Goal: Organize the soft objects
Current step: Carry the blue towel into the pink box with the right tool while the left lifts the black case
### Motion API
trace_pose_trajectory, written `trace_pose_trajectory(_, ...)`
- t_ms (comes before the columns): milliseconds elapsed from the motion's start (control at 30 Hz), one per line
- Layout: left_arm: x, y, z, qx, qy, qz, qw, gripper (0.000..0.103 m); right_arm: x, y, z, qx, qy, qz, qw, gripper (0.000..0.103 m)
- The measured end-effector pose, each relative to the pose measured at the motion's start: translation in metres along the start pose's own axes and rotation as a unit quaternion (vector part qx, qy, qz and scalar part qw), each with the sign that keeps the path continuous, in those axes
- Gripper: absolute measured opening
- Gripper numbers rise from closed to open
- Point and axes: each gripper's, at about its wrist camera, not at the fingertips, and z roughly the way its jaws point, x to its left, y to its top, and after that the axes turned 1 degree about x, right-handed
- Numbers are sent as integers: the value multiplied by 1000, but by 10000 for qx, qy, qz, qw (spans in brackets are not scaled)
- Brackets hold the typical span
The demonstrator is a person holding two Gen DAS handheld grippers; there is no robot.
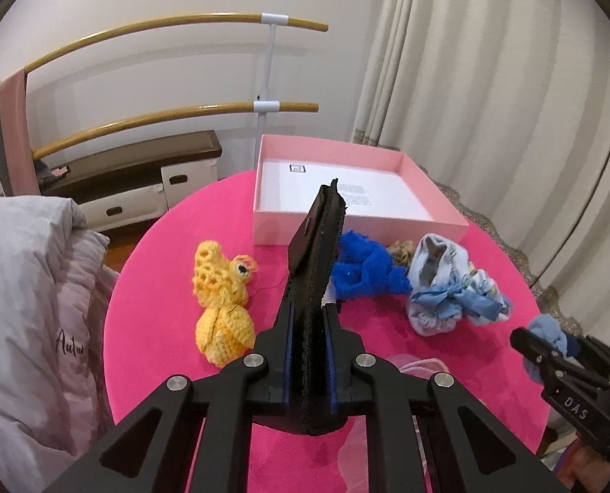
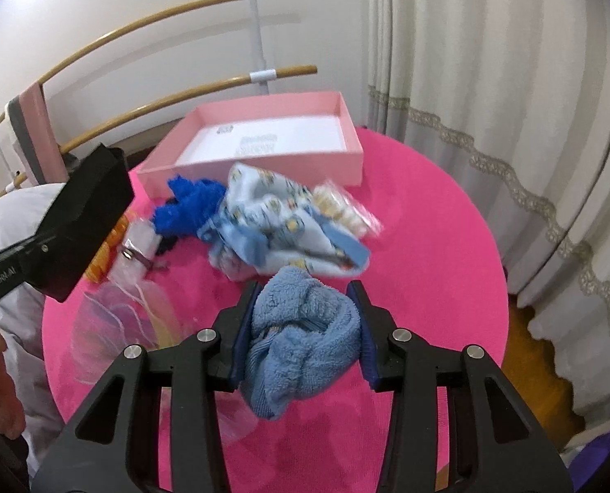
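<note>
My left gripper [image 1: 319, 222] is shut with nothing between its pads, raised above the round pink table [image 1: 161, 308]. My right gripper [image 2: 305, 287] is shut on a light blue towel [image 2: 301, 341] and holds it above the table; it also shows in the left wrist view [image 1: 551, 341]. A pink box [image 1: 358, 189] with a white bottom stands open at the table's far side. In front of it lie a yellow crochet toy [image 1: 223, 304], a dark blue fuzzy cloth [image 1: 362, 267] and a light blue printed cloth [image 1: 452, 287].
A clear plastic bag [image 2: 112, 320] lies on the near left of the table. A clear packet [image 2: 346, 209] lies by the printed cloth. A grey quilt [image 1: 26, 308] is at the left, a wooden rail rack [image 1: 161, 28] behind, curtains [image 1: 489, 102] at the right.
</note>
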Motion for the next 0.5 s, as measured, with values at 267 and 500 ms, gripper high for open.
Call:
trace_pose_trajectory(267,-8,21,-9,-155,67,81,9998,9,16,35,-13,-259,331,-224,9989,39)
trace_pose_trajectory(500,-11,50,-7,-264,122,134,9995,9,25,81,-10,-500,524,-394,9966,39)
